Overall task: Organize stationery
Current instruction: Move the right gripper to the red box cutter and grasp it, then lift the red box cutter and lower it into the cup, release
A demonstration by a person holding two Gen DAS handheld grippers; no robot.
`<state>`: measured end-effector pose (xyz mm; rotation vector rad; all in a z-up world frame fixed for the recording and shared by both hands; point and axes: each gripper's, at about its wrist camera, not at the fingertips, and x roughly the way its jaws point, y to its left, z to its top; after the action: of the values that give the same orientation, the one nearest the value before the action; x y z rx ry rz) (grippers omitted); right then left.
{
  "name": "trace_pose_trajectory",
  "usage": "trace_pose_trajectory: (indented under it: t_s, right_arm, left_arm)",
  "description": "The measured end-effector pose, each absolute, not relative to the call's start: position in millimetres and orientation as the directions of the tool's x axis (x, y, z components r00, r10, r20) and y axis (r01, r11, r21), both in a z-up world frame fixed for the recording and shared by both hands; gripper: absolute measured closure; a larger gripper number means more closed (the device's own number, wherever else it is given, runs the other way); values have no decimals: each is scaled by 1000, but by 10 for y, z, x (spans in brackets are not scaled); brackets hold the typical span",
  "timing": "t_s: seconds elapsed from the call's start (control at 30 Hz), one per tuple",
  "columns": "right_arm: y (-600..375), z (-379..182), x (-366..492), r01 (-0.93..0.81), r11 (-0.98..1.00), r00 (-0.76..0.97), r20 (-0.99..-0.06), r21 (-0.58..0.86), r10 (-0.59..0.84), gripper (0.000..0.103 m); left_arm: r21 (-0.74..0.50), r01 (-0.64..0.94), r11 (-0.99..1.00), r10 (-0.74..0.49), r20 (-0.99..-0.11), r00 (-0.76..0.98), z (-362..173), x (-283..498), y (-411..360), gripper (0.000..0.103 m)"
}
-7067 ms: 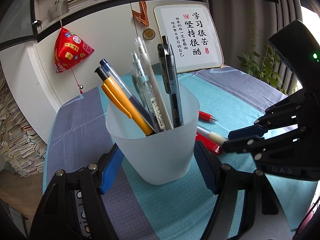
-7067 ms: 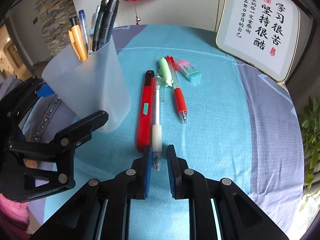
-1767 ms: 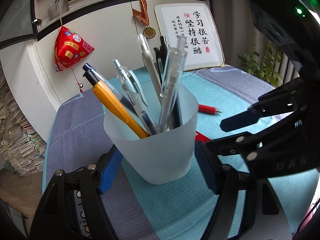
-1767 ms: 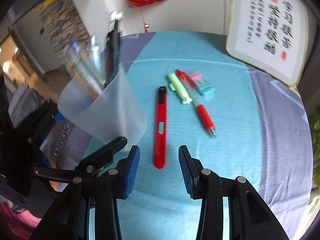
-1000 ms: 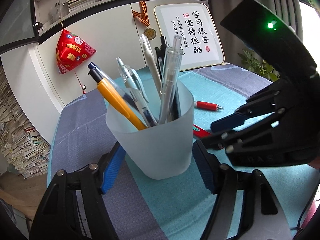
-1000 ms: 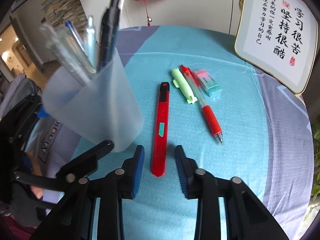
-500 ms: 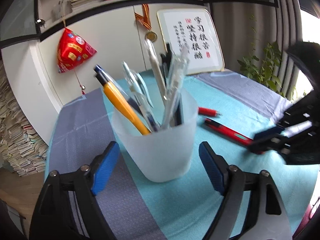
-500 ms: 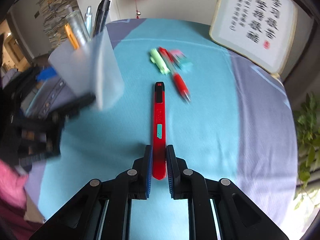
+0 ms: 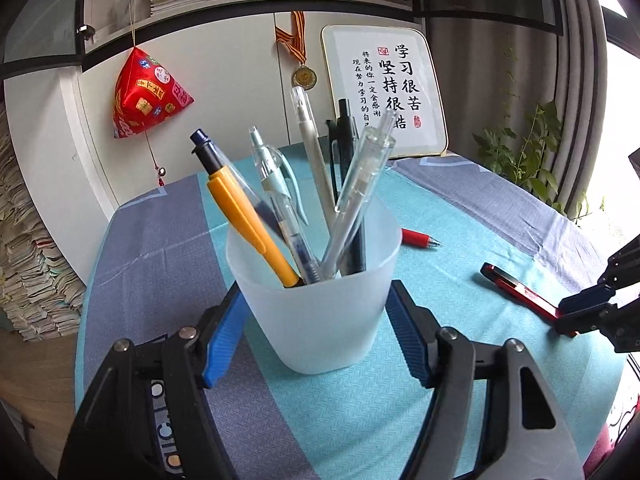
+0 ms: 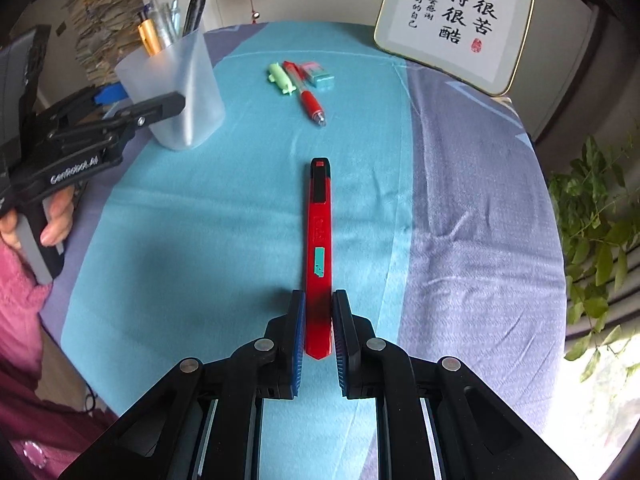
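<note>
A frosted plastic cup (image 9: 316, 320) holding several pens stands on the teal cloth, and the blue pads of my left gripper (image 9: 314, 304) press on its two sides. In the right wrist view the same cup (image 10: 188, 92) is at the far left. My right gripper (image 10: 319, 300) is shut on the near end of a red utility knife (image 10: 320, 232), which lies along the cloth pointing away. In the left wrist view that knife (image 9: 516, 288) and the right gripper (image 9: 566, 315) are off to the cup's right. A red pen (image 10: 308, 98), a green highlighter (image 10: 281, 77) and a pink-and-teal eraser (image 10: 318, 74) lie beyond.
A framed calligraphy board (image 10: 460, 12) leans at the table's back edge. A leafy plant (image 10: 592, 216) stands past the right edge. A person's hand (image 10: 56, 220) in a pink sleeve holds the left gripper's handle at the left. The round table's edge curves close on both sides.
The right gripper closed on the red knife and drew it away from the cup, toward the table's right side. The left pads stood off the cup half a second ago and now press it again.
</note>
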<state>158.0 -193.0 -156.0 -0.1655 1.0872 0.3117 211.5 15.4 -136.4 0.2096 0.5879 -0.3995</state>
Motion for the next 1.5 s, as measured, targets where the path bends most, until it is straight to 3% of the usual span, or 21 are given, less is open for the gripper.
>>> trace_pose_trajectory:
  t_s: [0.97, 1.17, 1.5]
  right_arm:
    - [-1508, -1515, 2463, -297, 955, 424, -896, 3, 135, 89]
    - [-1561, -955, 2266, -269, 960, 544, -811, 73, 215, 89]
    - [-1280, 121, 1939, -388, 910, 701, -594, 147, 395, 89]
  left_arm:
    - [102, 421, 901, -293, -572, 766, -1373, 2106, 152, 35]
    - [101, 421, 901, -293, -573, 766, -1373, 2108, 157, 35]
    - [94, 422, 902, -297, -574, 763, -1379, 2111, 163, 35]
